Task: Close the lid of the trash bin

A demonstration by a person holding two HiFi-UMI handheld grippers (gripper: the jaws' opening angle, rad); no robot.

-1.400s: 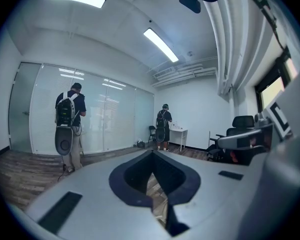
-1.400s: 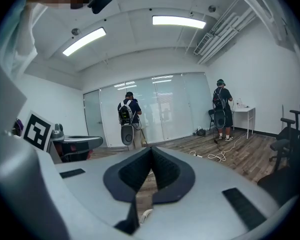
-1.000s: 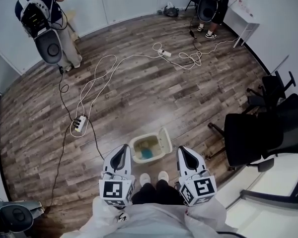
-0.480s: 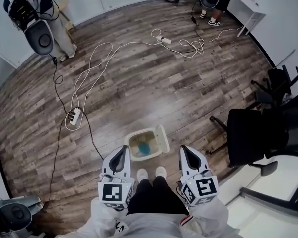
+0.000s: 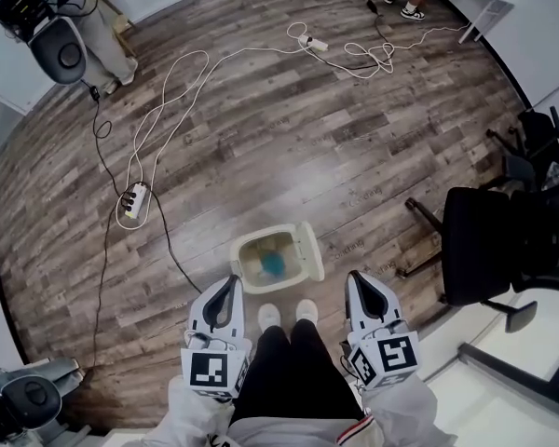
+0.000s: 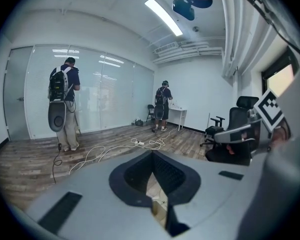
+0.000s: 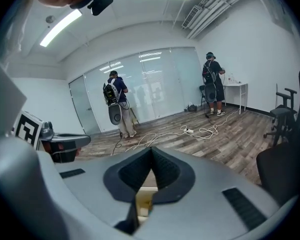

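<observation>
A small cream trash bin (image 5: 249,273) stands on the wood floor just in front of my white shoes. Its lid (image 5: 308,252) is swung open to the right, and something blue (image 5: 273,264) lies inside. My left gripper (image 5: 231,282) hangs shut, near the bin's left front, not touching it. The right gripper (image 5: 356,278) is shut too, to the right of the lid and apart from it. In the left gripper view the gripper (image 6: 152,153) shows a sliver of the cream bin (image 6: 155,190) under its jaws. The right gripper view shows that gripper (image 7: 151,148) with the bin (image 7: 144,199) below.
A black office chair (image 5: 501,240) stands to the right, with more chairs (image 5: 540,138) behind it. A power strip (image 5: 135,198) and white cables (image 5: 182,91) trail across the floor at left and far. A person with a backpack (image 5: 61,35) stands far left. A white desk edge (image 5: 517,389) is at lower right.
The view has shifted forward: the bin now lies closer to my shoes and between the two grippers. Both grippers stay shut and hold their places in the view.
</observation>
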